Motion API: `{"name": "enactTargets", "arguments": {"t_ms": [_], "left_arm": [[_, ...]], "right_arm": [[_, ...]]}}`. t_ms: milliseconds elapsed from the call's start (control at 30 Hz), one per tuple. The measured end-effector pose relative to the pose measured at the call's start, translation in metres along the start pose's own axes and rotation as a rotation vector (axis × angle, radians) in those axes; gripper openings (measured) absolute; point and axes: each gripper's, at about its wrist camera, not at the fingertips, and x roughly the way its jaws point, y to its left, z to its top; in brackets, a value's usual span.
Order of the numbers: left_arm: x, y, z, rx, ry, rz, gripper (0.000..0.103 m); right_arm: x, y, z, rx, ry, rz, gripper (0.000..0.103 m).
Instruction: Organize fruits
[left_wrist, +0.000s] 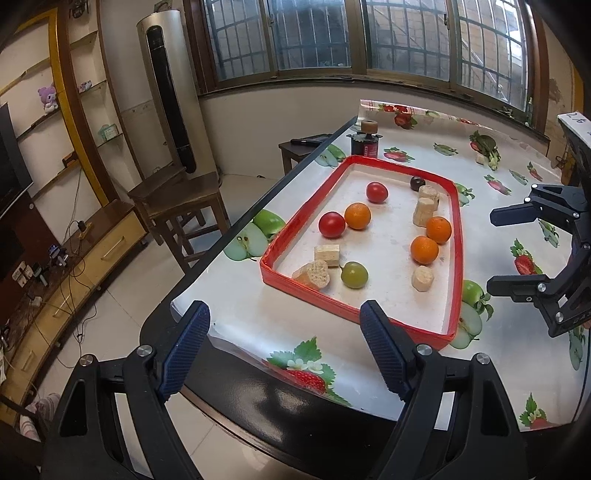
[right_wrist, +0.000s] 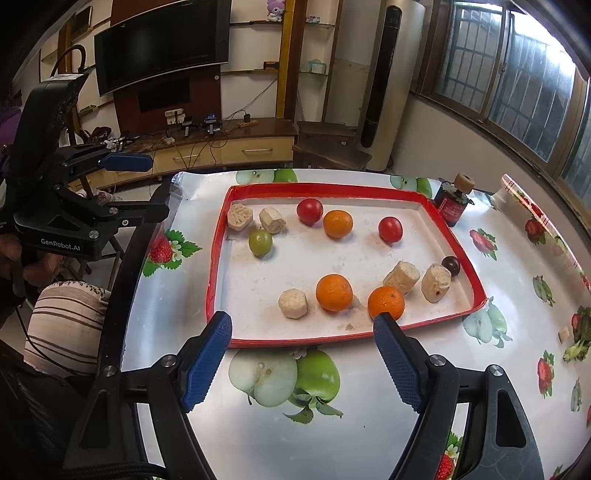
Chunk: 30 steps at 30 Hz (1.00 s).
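Observation:
A red-rimmed white tray (left_wrist: 306, 206) (right_wrist: 218, 236) lies on the fruit-print table. In it are three oranges (right_wrist: 334, 292), (right_wrist: 386, 302), (right_wrist: 337, 223), two red tomatoes (right_wrist: 309, 210), (right_wrist: 390, 229), a green fruit (right_wrist: 260, 242), a dark plum (right_wrist: 450, 266) and several beige bread-like chunks (right_wrist: 292, 303). My left gripper (left_wrist: 284, 328) is open and empty, hovering at the tray's near corner. My right gripper (right_wrist: 303, 332) is open and empty, just short of the tray's near rim, its right finger close to an orange. Each gripper shows in the other's view: the right one (left_wrist: 496, 251), the left one (right_wrist: 147, 184).
A dark red can with a cork-like top (left_wrist: 365, 142) (right_wrist: 453, 205) stands beyond the tray. A small beige chunk and green scraps (right_wrist: 576, 339) lie at the table's right. The table edge (left_wrist: 258, 195) drops to stools and the floor.

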Motion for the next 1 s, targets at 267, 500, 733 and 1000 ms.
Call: {"name": "enactTargets", "arguments": {"t_ms": [267, 500, 733, 1000], "left_arm": [[-0.006, 0.0, -0.002, -0.001, -0.035, 0.019, 0.084], [-0.009, -0.007, 0.0, 0.011, -0.029, 0.008, 0.084], [-0.016, -0.017, 0.0, 0.035, -0.041, -0.001, 0.084], [-0.023, -0.042, 0.003, 0.087, -0.069, -0.022, 0.084]], "right_arm": [[-0.001, 0.0, 0.0, -0.002, -0.002, -0.005, 0.081], [-0.003, 0.003, -0.007, 0.012, -0.003, -0.002, 0.081], [-0.005, 0.004, -0.017, 0.039, 0.0, -0.007, 0.081], [-0.011, 0.003, -0.028, 0.094, -0.015, -0.011, 0.081]]}}
